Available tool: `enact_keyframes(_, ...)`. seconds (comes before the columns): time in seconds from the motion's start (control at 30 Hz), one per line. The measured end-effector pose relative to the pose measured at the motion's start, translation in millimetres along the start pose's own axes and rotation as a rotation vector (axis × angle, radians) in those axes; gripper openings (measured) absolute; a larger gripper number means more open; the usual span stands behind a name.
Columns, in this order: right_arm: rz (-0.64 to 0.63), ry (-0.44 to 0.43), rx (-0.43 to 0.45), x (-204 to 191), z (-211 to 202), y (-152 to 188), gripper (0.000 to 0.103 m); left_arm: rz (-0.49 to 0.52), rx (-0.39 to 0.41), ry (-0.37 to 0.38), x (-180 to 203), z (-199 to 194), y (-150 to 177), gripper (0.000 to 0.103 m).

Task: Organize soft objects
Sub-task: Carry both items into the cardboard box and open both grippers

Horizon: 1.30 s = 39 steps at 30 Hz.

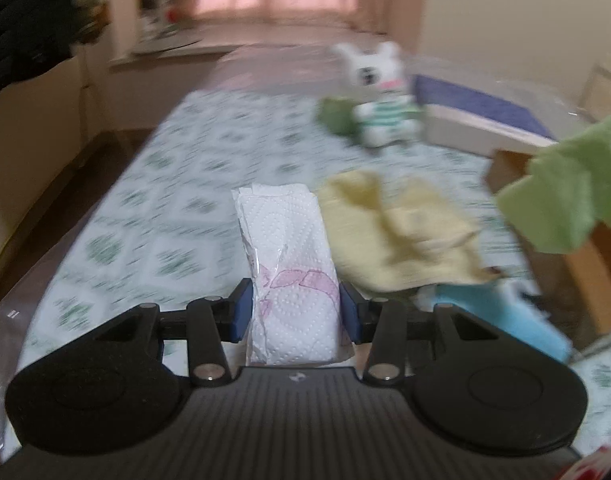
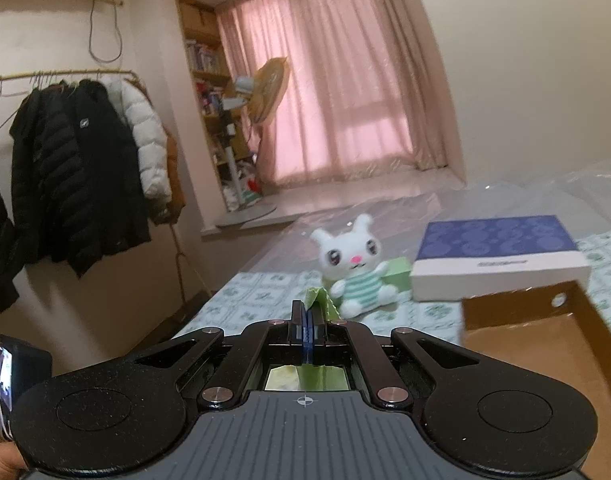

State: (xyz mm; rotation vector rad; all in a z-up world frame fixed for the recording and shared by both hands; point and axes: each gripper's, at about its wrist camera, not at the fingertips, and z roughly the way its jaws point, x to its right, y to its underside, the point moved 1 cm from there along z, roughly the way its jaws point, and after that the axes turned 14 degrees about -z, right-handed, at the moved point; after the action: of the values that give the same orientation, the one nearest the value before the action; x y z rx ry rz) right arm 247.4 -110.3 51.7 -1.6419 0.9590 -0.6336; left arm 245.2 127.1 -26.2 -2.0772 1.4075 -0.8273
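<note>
Step in hand: transport. The left gripper (image 1: 295,312) pinches the tissue pack (image 1: 289,276) at lower centre, above the patterned bed (image 1: 145,208). The right gripper (image 2: 307,320) is pressed together on a green cloth (image 2: 325,300). Next move likely requires carrying both to the cardboard box (image 2: 545,344) at right.

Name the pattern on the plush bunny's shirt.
Green and white stripes on the bunny; clearest in the right wrist view.
</note>
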Motion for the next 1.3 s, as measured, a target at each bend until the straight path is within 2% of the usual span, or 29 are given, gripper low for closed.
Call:
enact_keyframes(0.27, 0.005, 0.075, 0.030, 66.9, -37.1, -16.0, 0.000, 0.097, -0.045, 0.175, 104.1, 2.9, -9.4, 0.042)
enact_keyframes(0.47, 0.039, 0.139, -0.018, 136.4, -44.7, -9.7, 0.000, 0.140, -0.106, 0.289, 186.9, 20.8, -14.3, 0.042)
enact_keyframes(0.57, 0.083, 0.145, -0.047, 170.8, -41.0, -2.0, 0.000, 0.153, -0.141, 0.318, 226.4, 36.3, -14.2, 0.043)
enact_keyframes(0.77, 0.204, 0.098, -0.074, 231.9, -21.0, 8.9, 0.000, 0.172, -0.199, 0.308, 282.8, 79.0, -14.7, 0.043)
enact_keyframes(1.07, 0.269, 0.066, -0.073, 286.8, 32.3, 23.3, 0.001, 0.151, -0.251, 0.249, 323.1, 153.7, -23.3, 0.043)
enact_keyframes(1.13, 0.291, 0.070, -0.066, 297.9, 44.8, 28.8, 0.001, 0.146, -0.249, 0.236, 329.0, 168.0, -23.2, 0.047)
enact_keyframes(1.2, 0.315, 0.070, -0.115, 309.9, 60.7, 36.8, 0.002, 0.143, -0.259, 0.221, 334.1, 183.0, -22.0, 0.052)
enact_keyframes(1.23, 0.323, 0.078, -0.157, 314.4, 68.8, 41.1, 0.009, 0.141, -0.268, 0.208, 335.3, 188.5, -20.7, 0.053)
enact_keyframes(1.27, 0.326, 0.090, -0.212, 318.1, 76.7, 46.1, 0.027, 0.140, -0.280, 0.206, 335.5, 193.0, -18.8, 0.053)
enact_keyframes(1.3, 0.326, 0.095, -0.272, 321.3, 83.3, 52.2, 0.037, 0.144, -0.289, 0.211, 336.1, 196.2, -17.3, 0.056)
